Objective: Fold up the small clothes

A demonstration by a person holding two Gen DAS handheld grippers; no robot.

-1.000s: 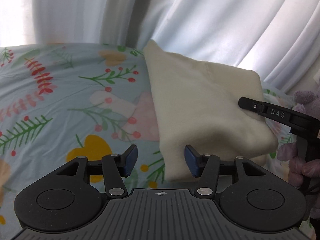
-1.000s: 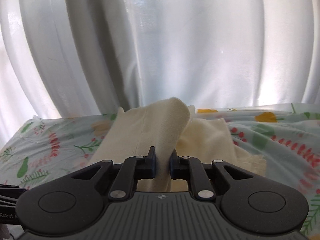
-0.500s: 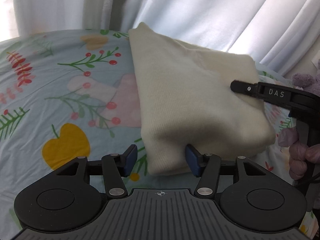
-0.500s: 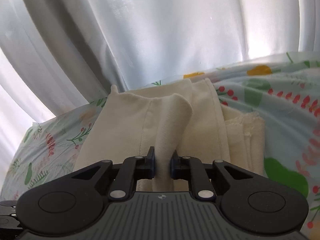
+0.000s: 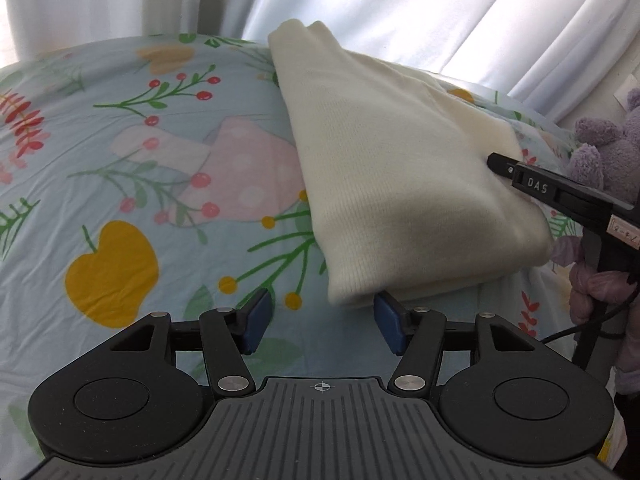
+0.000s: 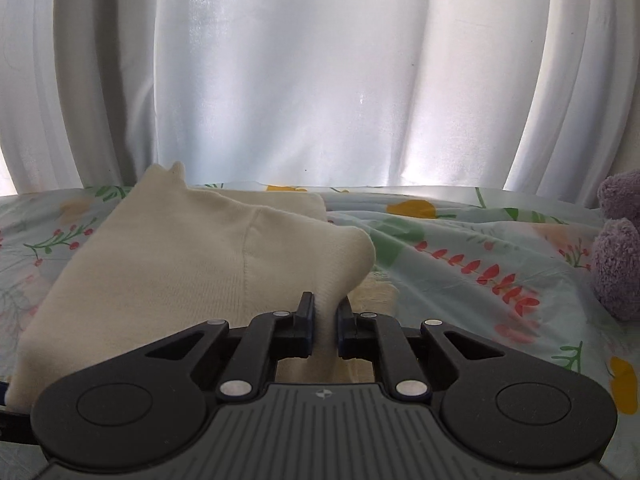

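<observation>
A cream knitted garment point(image 5: 400, 168) lies folded on a bed sheet point(image 5: 120, 160) printed with flowers and fruit, its length running from the near edge of the bed toward the white curtain point(image 6: 320, 80) at the far side.

The left gripper point(image 5: 320, 318) hovers low over the sheet at the garment's near left corner. Its jaws are opening; the blue pads point(image 5: 256, 316) stand well apart with only the sheet between them, and the corner of the fabric sits just beyond the right pad without being pinched.

The right gripper point(image 6: 325, 330) is nearly closed on a fold of the garment's near right edge, and the cloth rises in a ridge from between its pads. In the left camera this gripper reaches in from the right, its tip touching the garment.

A purple plush toy point(image 6: 618, 256) sits on the bed to the right.
</observation>
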